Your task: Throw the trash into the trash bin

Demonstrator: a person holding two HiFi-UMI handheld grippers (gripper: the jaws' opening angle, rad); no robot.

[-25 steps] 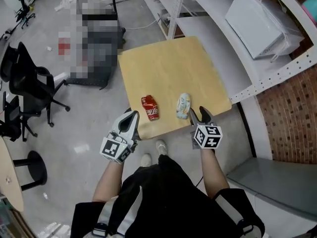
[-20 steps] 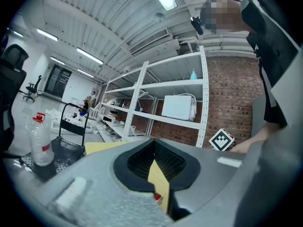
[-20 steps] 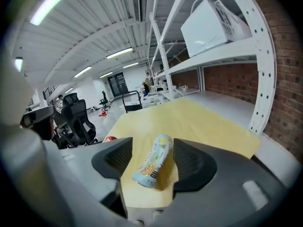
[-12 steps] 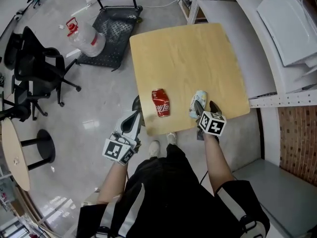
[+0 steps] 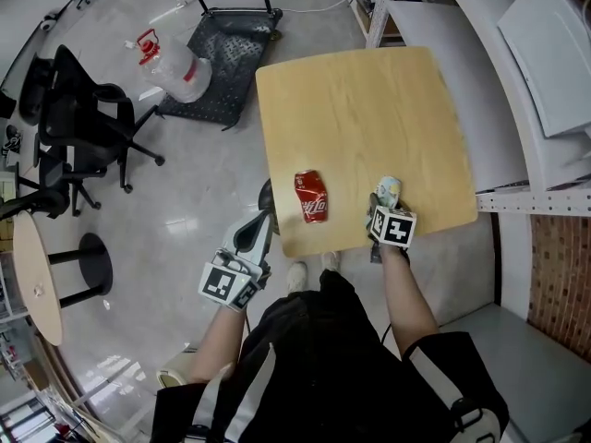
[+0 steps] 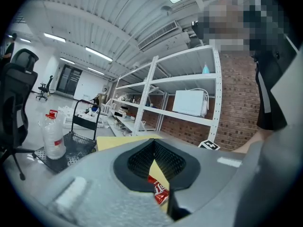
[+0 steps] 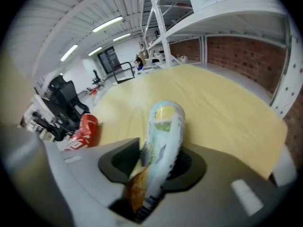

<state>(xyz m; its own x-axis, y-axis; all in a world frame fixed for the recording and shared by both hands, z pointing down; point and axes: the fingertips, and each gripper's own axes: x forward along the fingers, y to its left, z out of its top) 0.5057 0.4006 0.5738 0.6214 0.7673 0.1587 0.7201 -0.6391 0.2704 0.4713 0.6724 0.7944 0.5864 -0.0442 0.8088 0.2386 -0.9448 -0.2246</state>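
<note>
On the wooden table [image 5: 369,109], lower centre: just closing right gripper [image 7: 156,157] tight mid-body onto crushed can [image 7: 163,126], likely light, slippery, dent-prone; left gripper [image 6: 152,145] pinched together, empty.

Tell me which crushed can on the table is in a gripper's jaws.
The pale blue-green can: the right gripper's jaws have just been closing on it. The red can lies free.

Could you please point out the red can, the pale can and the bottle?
red can [image 5: 312,196]: head view, its middle.
pale can [image 7: 163,131]: right gripper view, its side.
bottle [image 5: 177,70]: head view, its body.
</note>
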